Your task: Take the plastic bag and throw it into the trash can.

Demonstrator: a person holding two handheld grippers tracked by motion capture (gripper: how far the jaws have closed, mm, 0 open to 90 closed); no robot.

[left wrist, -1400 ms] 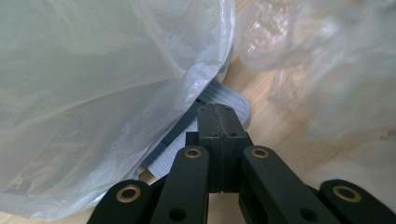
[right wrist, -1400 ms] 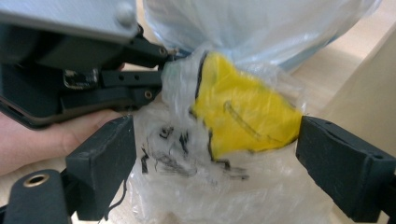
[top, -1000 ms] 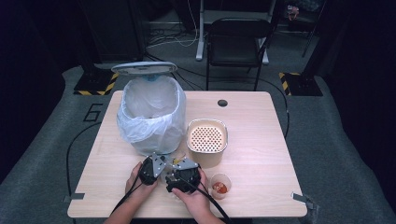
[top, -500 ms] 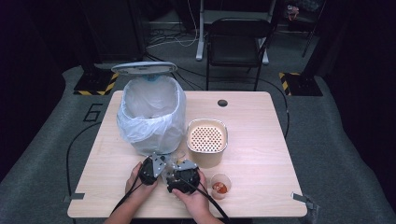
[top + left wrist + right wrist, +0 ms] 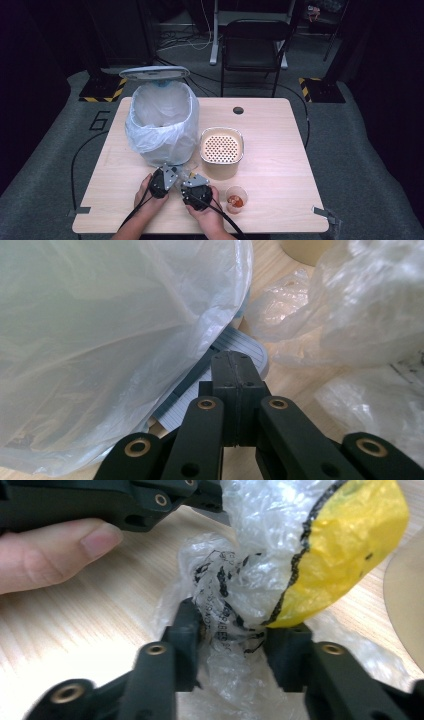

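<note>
A crumpled clear plastic wrapper (image 5: 235,580) with black print and a yellow patch (image 5: 345,545) lies on the table in front of the bin. My right gripper (image 5: 235,630) has just been closing its jaws, and both pads now press on the wrapper. In the high view the wrapper (image 5: 186,173) sits between my left gripper (image 5: 171,173) and right gripper (image 5: 192,177), near the front edge. The left gripper (image 5: 235,367) is shut with nothing between its jaws, its tips over the bin's ribbed pedal (image 5: 247,347). The wrapper (image 5: 360,315) lies to its right.
A bin (image 5: 160,125) with a white liner and a raised lid stands just behind the grippers. A beige perforated basket (image 5: 221,150) is to its right. A small cup (image 5: 236,200) with red contents sits by my right hand. A black chair (image 5: 255,45) stands beyond the wooden table (image 5: 280,150).
Both hands keep their place at the front of the table. The right gripper has edged slightly toward the wrapper; the left has not moved.
</note>
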